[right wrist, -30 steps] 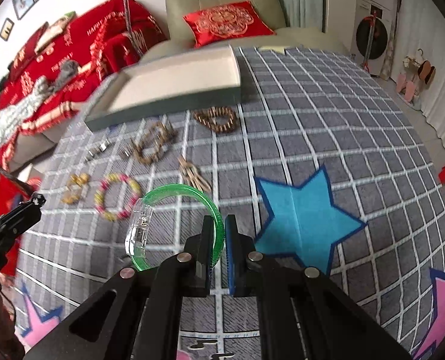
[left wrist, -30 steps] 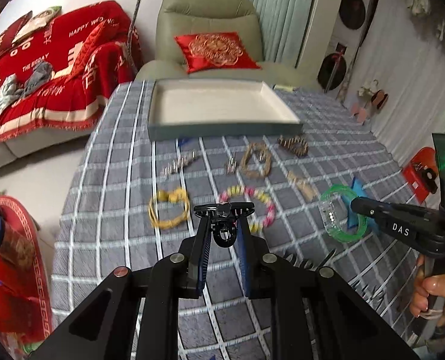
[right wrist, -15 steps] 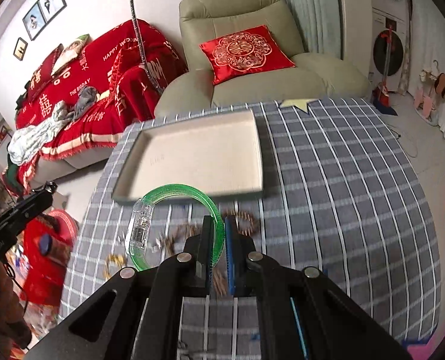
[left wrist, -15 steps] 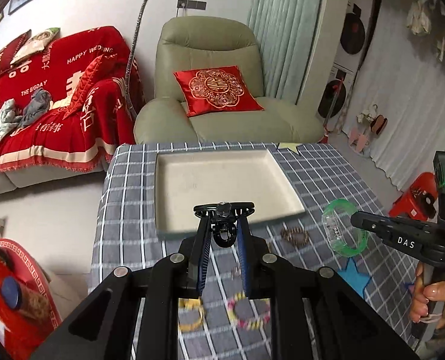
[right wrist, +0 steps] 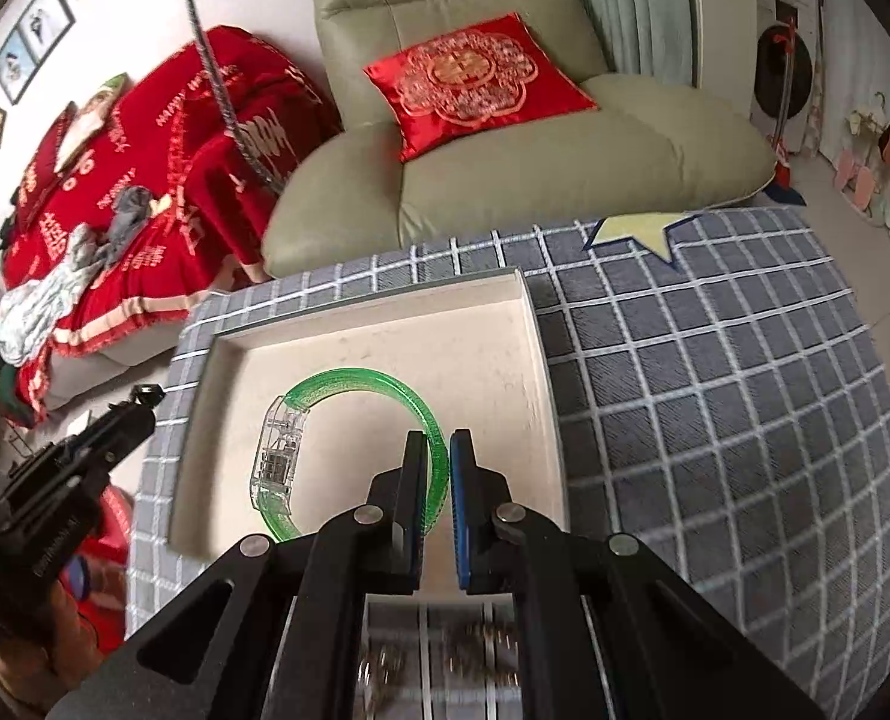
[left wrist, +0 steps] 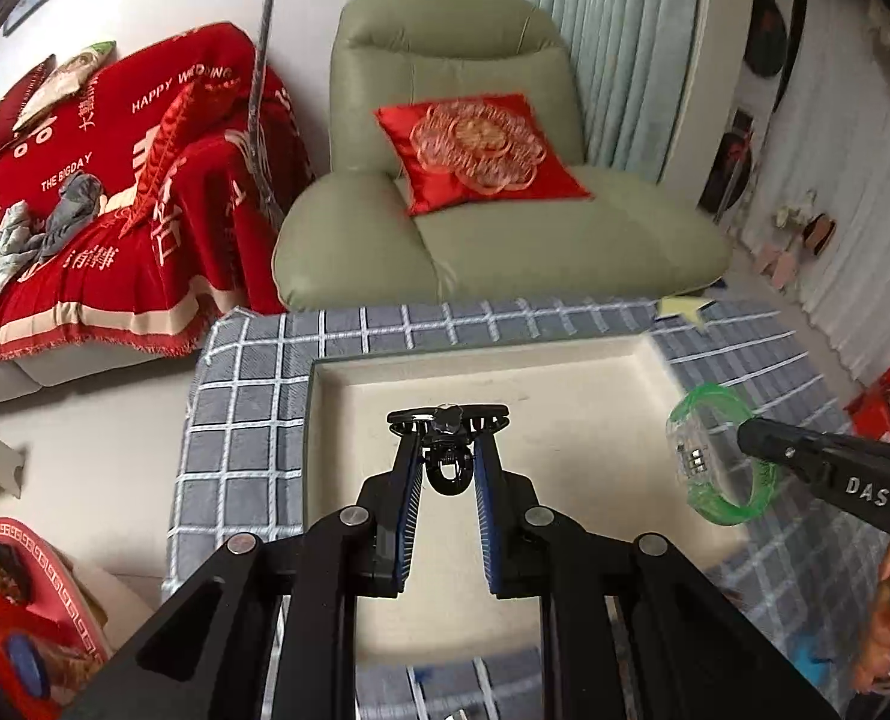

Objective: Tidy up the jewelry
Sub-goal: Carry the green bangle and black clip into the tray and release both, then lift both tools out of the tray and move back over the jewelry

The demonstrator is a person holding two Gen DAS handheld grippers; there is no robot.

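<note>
Two views | left gripper point(left wrist: 448, 447) clenches black clip point(left wrist: 448, 468) | right gripper point(right wrist: 438, 450) grasps green bangle point(right wrist: 348, 450) over tray point(right wrist: 541, 360)

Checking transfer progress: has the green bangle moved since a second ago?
Yes. The green bangle travelled from the checked cloth beside the star to over the tray.

Black hand-held gripper point(left wrist: 448, 438), blue pads point(left wrist: 407, 483)

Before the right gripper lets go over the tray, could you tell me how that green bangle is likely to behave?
The green bangle keeps its hoop shape though pinched at one spot, so probably stiff. Its clear plastic looks light but slippery. Being round, it may roll or wobble in the tray.
</note>
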